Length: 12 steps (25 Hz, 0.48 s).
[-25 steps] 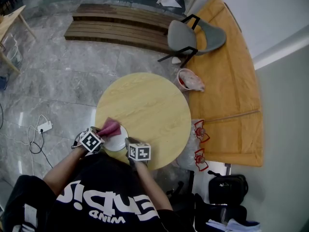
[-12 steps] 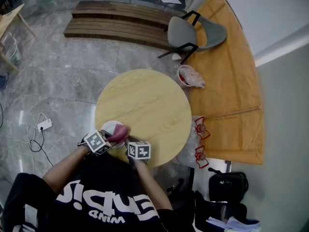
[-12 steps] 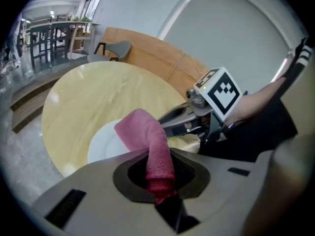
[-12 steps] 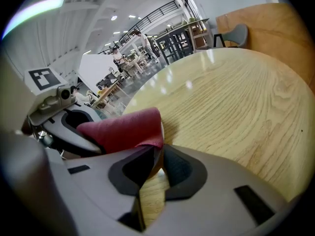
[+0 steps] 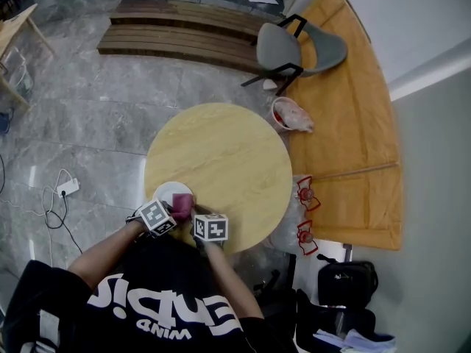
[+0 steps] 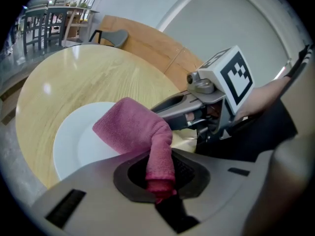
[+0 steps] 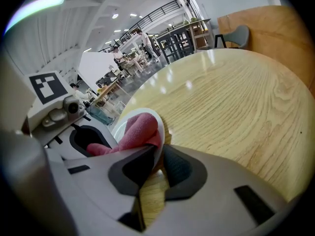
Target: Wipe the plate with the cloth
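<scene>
A white plate (image 5: 169,192) (image 6: 74,141) lies at the near left edge of the round wooden table (image 5: 221,164). My left gripper (image 5: 171,213) (image 6: 160,173) is shut on a pink cloth (image 6: 135,129) (image 5: 182,204) that drapes down onto the plate's near side. My right gripper (image 5: 197,218) (image 7: 156,163) is shut on the plate's rim (image 7: 158,132) at its right edge, holding it. In the right gripper view the pink cloth (image 7: 135,131) shows just behind the rim.
A grey chair (image 5: 294,54) and a bucket (image 5: 288,118) stand beyond the table's far right. Wooden benches (image 5: 184,35) lie farther back. A power strip (image 5: 66,191) and cable are on the floor at left.
My left gripper has drawn the pink cloth back across the plate toward me and to the right. The plate shows more at its far side. The right gripper has stayed put.
</scene>
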### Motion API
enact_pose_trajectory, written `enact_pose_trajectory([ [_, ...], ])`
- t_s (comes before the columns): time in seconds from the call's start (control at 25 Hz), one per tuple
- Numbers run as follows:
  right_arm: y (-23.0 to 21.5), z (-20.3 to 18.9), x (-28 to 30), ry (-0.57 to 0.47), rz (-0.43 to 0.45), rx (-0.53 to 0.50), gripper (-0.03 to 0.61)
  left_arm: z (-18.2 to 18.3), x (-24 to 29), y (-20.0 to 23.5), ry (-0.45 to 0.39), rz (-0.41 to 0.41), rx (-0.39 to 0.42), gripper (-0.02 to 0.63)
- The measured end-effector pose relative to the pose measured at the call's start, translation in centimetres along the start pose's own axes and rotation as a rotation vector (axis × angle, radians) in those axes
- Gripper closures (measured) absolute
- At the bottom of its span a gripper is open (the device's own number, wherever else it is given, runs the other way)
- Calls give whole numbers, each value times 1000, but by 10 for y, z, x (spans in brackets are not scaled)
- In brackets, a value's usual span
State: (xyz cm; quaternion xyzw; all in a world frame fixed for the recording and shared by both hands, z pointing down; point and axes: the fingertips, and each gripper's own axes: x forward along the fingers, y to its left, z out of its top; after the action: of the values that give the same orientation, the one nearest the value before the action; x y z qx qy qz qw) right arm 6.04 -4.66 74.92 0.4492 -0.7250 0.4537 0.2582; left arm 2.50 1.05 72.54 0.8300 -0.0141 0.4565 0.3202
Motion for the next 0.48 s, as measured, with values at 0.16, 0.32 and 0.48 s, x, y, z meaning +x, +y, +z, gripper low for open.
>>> enact_pose_trajectory([
  [0.16, -1, -1, 0, 5, 4, -6, 502, -4, -4, 8, -4, 31, -8, 563],
  [0.32, -1, -2, -1, 3, 10, -6, 502, -8, -8, 13, -20, 53, -33, 563],
  [0.48, 0, -1, 0, 5, 16, -2, 502, -19, -11, 22, -18, 72, -73, 563],
])
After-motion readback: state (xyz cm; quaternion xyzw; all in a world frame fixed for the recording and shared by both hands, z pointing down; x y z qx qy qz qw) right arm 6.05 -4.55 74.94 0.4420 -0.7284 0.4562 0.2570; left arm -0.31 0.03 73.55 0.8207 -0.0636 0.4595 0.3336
